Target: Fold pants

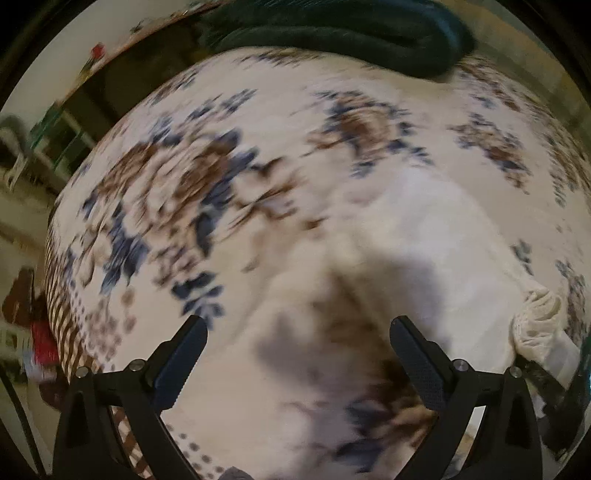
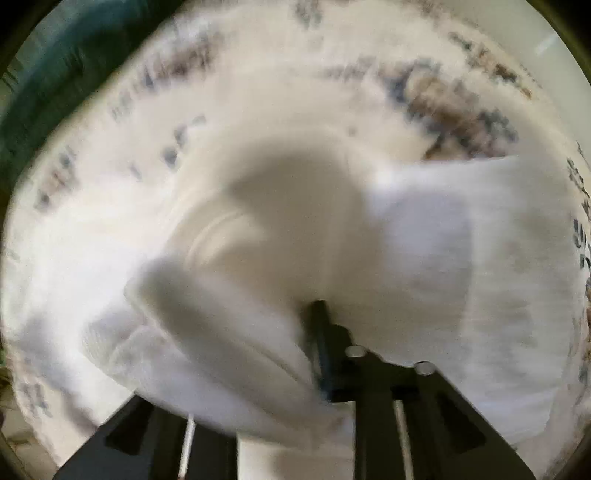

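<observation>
One pair of white pants (image 2: 424, 240) on the floral bedsheet (image 1: 229, 155), 1 dark green bundle (image 1: 351, 29) at the far edge. My left gripper (image 1: 299, 328) spread wide w/ nothing in it. My right gripper (image 2: 295, 325): white cloth bunched between the jaws, too blurred to tell if pinched. Pants' long axis: can't tell.

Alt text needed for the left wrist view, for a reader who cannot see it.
The open left claw hangs empty above white pants spread on a floral bedspread. A dark green blanket lies along the far edge, and the picture is motion-blurred.
</observation>
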Demonstrator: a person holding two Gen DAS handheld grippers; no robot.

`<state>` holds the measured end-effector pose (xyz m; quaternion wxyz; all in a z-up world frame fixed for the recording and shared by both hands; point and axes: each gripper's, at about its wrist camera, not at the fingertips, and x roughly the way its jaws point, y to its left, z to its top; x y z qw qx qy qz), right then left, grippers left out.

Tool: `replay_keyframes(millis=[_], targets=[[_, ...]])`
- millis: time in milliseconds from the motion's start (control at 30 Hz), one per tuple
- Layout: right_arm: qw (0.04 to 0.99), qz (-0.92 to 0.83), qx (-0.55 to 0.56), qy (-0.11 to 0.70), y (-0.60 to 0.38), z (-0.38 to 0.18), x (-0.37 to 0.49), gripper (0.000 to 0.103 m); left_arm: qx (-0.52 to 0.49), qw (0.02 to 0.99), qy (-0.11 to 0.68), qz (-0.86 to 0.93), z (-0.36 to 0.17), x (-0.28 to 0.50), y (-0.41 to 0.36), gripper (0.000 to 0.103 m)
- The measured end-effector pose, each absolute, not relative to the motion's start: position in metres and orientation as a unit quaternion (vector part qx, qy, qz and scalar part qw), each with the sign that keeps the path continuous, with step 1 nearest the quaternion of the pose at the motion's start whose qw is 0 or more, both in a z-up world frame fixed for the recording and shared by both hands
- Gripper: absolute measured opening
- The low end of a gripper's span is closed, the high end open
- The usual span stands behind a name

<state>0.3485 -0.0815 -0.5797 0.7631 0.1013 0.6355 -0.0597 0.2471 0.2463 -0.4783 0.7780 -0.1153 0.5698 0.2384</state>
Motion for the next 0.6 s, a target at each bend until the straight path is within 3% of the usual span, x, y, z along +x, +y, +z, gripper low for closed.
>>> replay_keyframes(millis=[100, 167, 200, 300, 433, 600], targets=[[0.772, -0.043, 0.079, 0.63, -0.072, -0.569, 0.345, 0.037, -0.123, 0.766, 0.585, 0.237, -0.49, 0.238, 0.252, 0.101], [0.758, 0.013, 0.103, 0.644, -0.068, -0.561, 0.336, 0.061, -0.129, 0.757, 0.602, 0.221, -0.496, 0.238, 0.243, 0.101], [0.748, 0.041, 0.118, 0.652, -0.068, -0.557, 0.331, 0.064, -0.137, 0.758, 0.604, 0.206, -0.495, 0.241, 0.237, 0.101], [0.737, 0.082, 0.181, 0.646, -0.094, -0.529, 0.303, 0.066, -0.173, 0.766, 0.608, 0.113, -0.487, 0.262, 0.188, 0.101], [0.741, -0.002, 0.241, 0.626, -0.167, -0.499, 0.267, 0.069, -0.267, 0.711, 0.651, -0.018, -0.515, 0.305, 0.121, 0.101], [0.69, -0.077, 0.369, 0.618, -0.245, -0.523, 0.228, 0.069, -0.372, 0.629, 0.681, -0.045, -0.561, 0.319, 0.084, 0.101]])
